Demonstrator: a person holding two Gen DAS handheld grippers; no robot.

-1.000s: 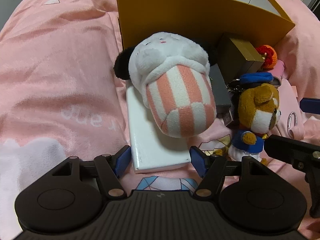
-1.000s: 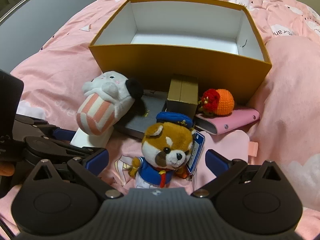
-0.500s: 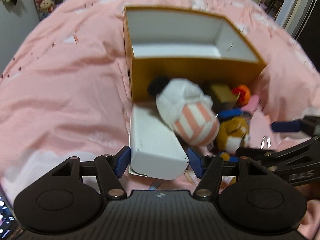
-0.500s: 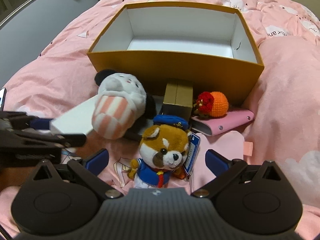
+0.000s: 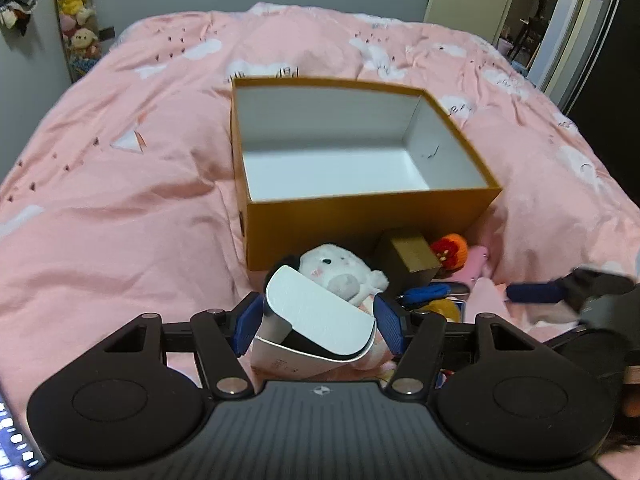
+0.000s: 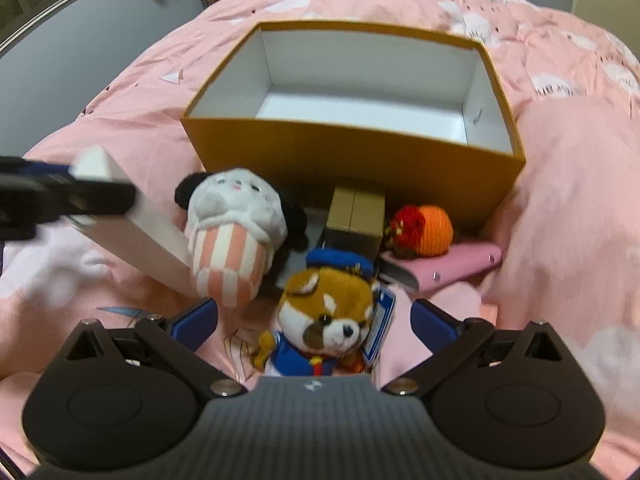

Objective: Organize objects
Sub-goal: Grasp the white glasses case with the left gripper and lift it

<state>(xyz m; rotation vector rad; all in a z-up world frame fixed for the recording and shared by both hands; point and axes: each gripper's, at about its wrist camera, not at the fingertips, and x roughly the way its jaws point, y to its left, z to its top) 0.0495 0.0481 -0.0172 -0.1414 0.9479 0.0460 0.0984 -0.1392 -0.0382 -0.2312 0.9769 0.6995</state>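
Only from the right wrist: pink case [image 6: 448, 270] under crocheted ball [image 6: 426, 230].

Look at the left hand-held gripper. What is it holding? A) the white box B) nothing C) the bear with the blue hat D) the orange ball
A: the left hand-held gripper has its blue pads on both sides of the white box, which is tilted up off the bed.

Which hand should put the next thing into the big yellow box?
Left, probably. Its tongs already grip the white box, lifted in front of the empty yellow box. The right tongs are open, holding nothing, around the sailor plush.
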